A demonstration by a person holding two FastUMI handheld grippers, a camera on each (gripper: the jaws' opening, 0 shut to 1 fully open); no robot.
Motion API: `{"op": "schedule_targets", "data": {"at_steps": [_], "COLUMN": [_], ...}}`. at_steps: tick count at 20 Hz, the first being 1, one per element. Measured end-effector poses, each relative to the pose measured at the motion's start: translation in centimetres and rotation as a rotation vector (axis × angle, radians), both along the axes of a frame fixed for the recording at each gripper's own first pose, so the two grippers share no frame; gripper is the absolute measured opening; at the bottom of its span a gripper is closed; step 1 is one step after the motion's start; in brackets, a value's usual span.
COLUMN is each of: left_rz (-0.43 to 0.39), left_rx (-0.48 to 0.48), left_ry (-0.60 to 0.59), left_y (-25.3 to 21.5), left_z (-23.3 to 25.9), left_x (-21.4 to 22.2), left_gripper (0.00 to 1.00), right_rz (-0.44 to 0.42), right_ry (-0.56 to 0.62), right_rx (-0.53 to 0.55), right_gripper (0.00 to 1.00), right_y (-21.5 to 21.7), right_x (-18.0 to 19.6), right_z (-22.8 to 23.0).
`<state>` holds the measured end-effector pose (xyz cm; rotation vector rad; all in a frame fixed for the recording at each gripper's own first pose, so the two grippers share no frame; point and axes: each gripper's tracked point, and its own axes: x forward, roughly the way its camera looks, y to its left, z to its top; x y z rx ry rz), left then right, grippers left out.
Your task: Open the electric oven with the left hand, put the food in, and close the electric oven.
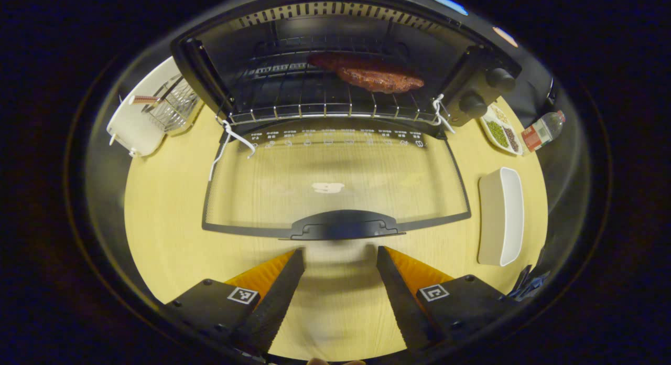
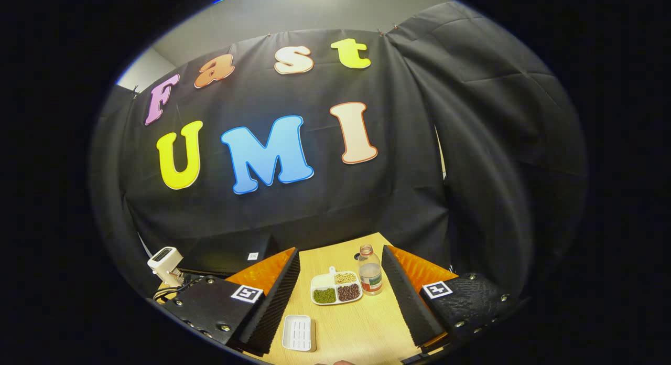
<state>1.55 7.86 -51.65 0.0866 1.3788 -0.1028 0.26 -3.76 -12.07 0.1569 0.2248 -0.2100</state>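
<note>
Left hand-held gripper (image 1: 339, 260) hovers with its fingers spread apart and nothing between them, just short of the handle (image 1: 343, 227) of the electric oven's (image 1: 472, 66) glass door (image 1: 335, 181), which lies folded down flat over the table (image 1: 168, 223). Inside the oven, the food (image 1: 378, 77) (a reddish-brown slab) rests on the wire rack (image 1: 314, 109), toward its right. Right hand-held gripper (image 2: 341, 286) is also spread apart and empty, raised over the table, facing a divided dish of beans (image 2: 335, 290) and a bottle (image 2: 370, 271) beside it.
</note>
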Motion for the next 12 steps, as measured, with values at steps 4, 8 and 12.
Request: {"op": "schedule_targets", "data": {"at_steps": [4,8,12], "left_rz": [0.015,0.000,0.004], "left_rx": [0.031,0.037,0.025], "left_ry": [-0.008,-0.009,-0.024], "left_y": [1.0,1.2,1.1], "left_z": [-0.8,-0.8,-0.2], "left_x": [1.0,1.3,1.3], "left_gripper": [0.96,0.99,0.99], "right_rz": [0.026,0.046,0.065], "right_ry": [0.014,0.015,0.030], "right_rx": [-0.011,-0.035,-0.030], "right_gripper": [0.95,0.95,0.95], "right_y": [0.9,1.4,2.4], "right_x": [0.1,0.3,0.4], "right_z": [0.0,0.3,-0.1]}}
